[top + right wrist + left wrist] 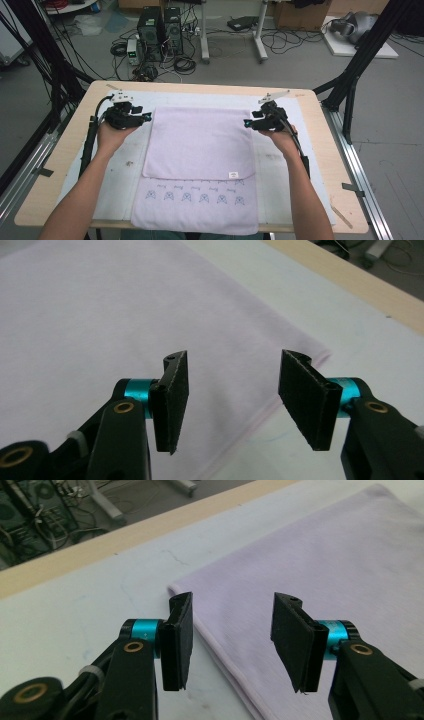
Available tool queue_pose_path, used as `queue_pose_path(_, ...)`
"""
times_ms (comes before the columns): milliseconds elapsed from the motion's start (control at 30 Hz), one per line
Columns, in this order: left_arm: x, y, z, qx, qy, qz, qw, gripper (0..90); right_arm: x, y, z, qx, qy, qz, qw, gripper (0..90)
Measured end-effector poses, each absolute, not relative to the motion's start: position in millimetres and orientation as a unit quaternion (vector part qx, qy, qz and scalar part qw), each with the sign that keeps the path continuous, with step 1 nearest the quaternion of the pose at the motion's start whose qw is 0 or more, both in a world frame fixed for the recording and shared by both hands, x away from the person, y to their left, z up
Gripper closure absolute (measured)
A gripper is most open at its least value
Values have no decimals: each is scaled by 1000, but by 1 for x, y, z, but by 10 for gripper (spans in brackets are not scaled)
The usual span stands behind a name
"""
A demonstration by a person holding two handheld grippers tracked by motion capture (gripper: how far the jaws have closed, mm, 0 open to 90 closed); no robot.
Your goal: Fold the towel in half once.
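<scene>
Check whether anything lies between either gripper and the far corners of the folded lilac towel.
Nothing visible does. The left gripper stands open over the lilac towel at its far left corner, the right gripper open over its far right corner. Only bare white mat lies around them.

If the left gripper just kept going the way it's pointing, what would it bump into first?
Probably the lilac towel: the left gripper has open jaws aimed down over the towel's far corner edge, with nothing between. Depth is hard to judge.
</scene>
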State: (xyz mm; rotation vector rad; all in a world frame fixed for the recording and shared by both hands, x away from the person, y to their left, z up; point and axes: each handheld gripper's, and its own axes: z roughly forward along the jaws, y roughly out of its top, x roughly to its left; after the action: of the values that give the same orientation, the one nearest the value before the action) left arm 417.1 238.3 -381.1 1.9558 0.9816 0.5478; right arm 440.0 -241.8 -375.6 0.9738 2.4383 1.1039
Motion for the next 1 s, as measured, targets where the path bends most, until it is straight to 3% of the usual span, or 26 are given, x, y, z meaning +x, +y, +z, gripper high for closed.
queue_pose_path(400, 347, 230, -406, 798, 333, 188, 466, 471, 355, -246, -393, 298, 843, 425, 142, 456)
queue_pose_path(700, 309, 220, -425, 819, 303, 173, 456, 461, 319, -241, -405, 273, 852, 426, 136, 506)
queue_pose_path(1000, 299, 217, -440, 833, 289, 156, 445, 551, 305, -240, -428, 269, 865, 407, 122, 576)
